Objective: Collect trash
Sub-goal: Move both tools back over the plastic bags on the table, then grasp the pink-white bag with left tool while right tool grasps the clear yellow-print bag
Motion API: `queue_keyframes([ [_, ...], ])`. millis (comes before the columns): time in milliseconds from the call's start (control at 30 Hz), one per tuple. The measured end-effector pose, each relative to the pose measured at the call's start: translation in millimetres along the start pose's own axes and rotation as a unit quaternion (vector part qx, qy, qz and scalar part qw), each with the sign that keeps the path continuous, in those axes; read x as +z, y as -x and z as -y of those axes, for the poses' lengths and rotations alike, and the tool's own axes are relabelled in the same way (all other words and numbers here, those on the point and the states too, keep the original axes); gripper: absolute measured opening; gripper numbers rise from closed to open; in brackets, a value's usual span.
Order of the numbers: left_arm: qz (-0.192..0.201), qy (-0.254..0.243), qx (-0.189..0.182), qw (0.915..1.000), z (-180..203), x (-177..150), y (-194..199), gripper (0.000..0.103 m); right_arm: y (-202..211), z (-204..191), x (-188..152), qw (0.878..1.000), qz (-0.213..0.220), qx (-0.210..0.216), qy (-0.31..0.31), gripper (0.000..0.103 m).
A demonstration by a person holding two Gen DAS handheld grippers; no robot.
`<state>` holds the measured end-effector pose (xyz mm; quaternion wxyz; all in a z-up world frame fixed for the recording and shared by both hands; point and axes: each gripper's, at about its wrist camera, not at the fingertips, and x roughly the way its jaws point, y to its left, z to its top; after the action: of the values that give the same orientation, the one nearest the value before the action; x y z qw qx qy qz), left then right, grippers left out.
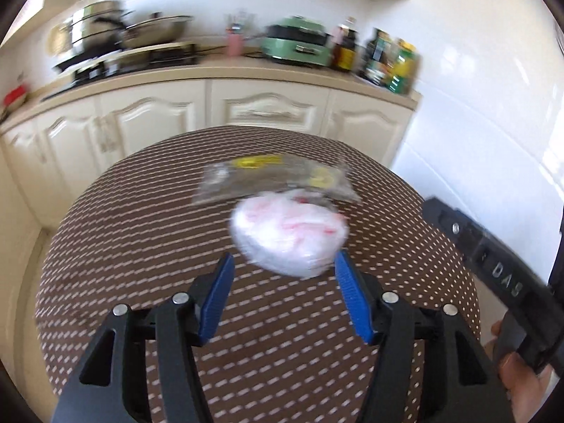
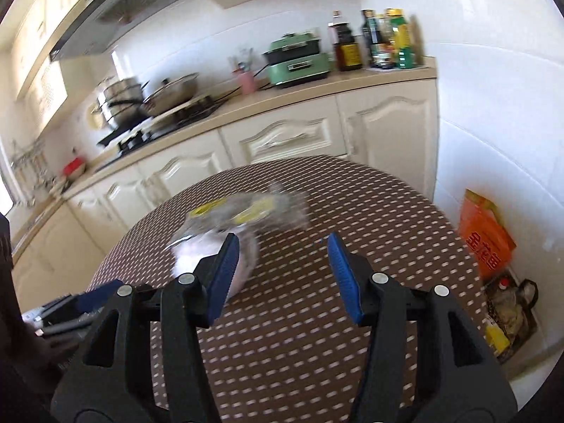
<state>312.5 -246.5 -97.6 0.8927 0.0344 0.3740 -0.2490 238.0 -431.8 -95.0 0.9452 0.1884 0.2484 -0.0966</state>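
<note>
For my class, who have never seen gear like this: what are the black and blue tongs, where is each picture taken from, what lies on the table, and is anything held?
A person holds one hand-worked set of tongs in each hand; no robot. Each picture comes from a camera on one set, looking along its blue fingers: left tongs, right tongs. On the brown dotted table lie a crumpled white plastic bag and a clear wrapper with yellow print. Both tongs stand open, holding nothing.
</note>
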Motion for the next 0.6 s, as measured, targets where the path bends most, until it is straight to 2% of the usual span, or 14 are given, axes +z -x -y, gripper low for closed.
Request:
queue_keyframes([
  [167,-0.013,-0.045,-0.004,0.9989,31,3,-25,0.059,-12,18,6,1.000,-0.003,0.001,-0.013,0.054],
  [233,-0.016,-0.066,0.008,0.9977,38,5,-35,0.059,-15,18,6,1.000,-0.007,0.005,-0.012,0.054],
  [367,-0.038,-0.060,0.019,0.9973,35,15,-58,0.059,-28,20,8,1.000,-0.020,0.014,-0.013,0.054],
  [400,-0.039,-0.058,0.019,0.9974,33,16,-61,0.054,-31,19,8,1.000,-0.024,0.014,-0.010,0.055],
  [433,-0.041,-0.058,0.022,0.9972,30,16,-63,0.034,-34,18,9,1.000,-0.027,0.014,-0.008,0.055],
  [500,-0.043,-0.046,0.021,0.9978,22,14,-62,0.012,-39,17,10,0.999,-0.033,0.017,-0.003,0.055],
  [533,-0.041,-0.041,0.013,0.9982,19,13,-59,0.006,-42,15,11,0.999,-0.037,0.018,-0.001,0.055],
  [600,-0.021,-0.033,0.011,0.9992,10,9,-44,0.004,-46,13,12,0.999,-0.042,0.023,0.002,0.055],
])
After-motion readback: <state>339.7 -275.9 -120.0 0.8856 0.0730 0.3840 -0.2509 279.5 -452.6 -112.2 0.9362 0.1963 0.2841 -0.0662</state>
